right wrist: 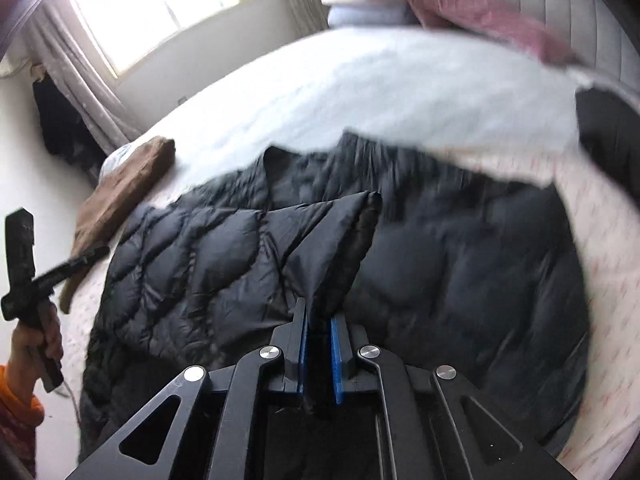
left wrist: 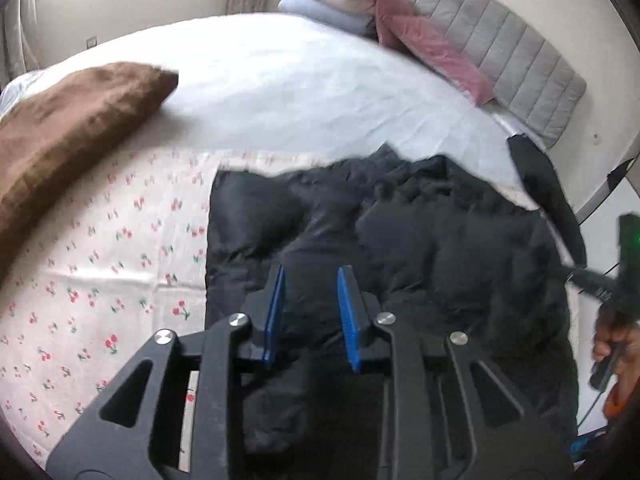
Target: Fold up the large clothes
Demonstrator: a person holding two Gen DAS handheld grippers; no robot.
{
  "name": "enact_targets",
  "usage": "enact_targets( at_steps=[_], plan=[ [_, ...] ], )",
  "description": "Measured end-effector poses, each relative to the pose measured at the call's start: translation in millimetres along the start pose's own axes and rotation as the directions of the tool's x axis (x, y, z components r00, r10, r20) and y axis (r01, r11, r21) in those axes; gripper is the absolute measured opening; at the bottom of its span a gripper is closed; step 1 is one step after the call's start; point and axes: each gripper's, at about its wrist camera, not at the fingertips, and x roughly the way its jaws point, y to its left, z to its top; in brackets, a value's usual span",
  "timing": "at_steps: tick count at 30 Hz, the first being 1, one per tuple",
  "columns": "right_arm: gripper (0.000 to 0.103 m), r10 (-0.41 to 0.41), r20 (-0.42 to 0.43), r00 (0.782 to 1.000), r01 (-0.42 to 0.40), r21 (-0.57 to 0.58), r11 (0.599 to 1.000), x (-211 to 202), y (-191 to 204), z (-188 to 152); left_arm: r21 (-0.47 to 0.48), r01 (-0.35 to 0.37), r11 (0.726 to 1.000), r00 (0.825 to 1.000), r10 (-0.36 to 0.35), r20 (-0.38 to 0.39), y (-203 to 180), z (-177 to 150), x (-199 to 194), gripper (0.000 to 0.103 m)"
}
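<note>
Nearest in the right wrist view, the right claw [right wrist: 318, 344] is pinched down on a raised fold of the black puffer jacket [right wrist: 224, 264]; the fabric stands up in a ridge from between the blue pads [right wrist: 335, 364] and runs away from the claw toward the middle of the bed. In the left wrist view, the left claw [left wrist: 310, 312] hovers over the jacket [left wrist: 420, 240] with its jaws partly apart and nothing between them; no fabric is pinched there, though the quilted surface lies directly under and ahead of its fingertips.

The jacket is spread flat on a cherry-print sheet [left wrist: 100, 240] at the near side of the bed, its long axis running across both views, from the left claw's side toward the right. The right hand therefore has the garment, and the left looks to be the free one, best placed to take the edge just ahead of it.

Farther off lie a brown pillow [left wrist: 72, 128], the white bedcover [left wrist: 300, 92], and folded clothes [left wrist: 332, 0] stacked by the grey headboard [left wrist: 512, 48].
</note>
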Motion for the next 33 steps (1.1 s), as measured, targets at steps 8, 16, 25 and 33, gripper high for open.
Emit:
enact_targets(
  at_steps=[8,16,25,33],
  plan=[
    [0.03,-0.163,-0.146,0.976,0.155,-0.068,0.986,45,-7,-21,0.019,-0.109,0.994,0.991,0.11,-0.075,2,-43,34,0.029],
    [0.072,-0.097,-0.054,0.994,0.095,-0.031,0.995,-61,-21,-38,0.062,-0.077,0.995,0.996,0.079,-0.041,-18,-53,-51,0.077],
    [0.078,-0.142,-0.001,0.99,0.142,-0.024,0.99,-180,-36,-106,0.089,-0.024,0.996,0.997,0.031,-0.077,-24,-115,-147,0.085],
    [0.08,-0.133,-0.013,0.991,0.133,0.003,0.991,-228,-50,-186,0.115,-0.032,0.993,0.991,0.047,-0.125,-9,-182,-195,0.086]
  ],
)
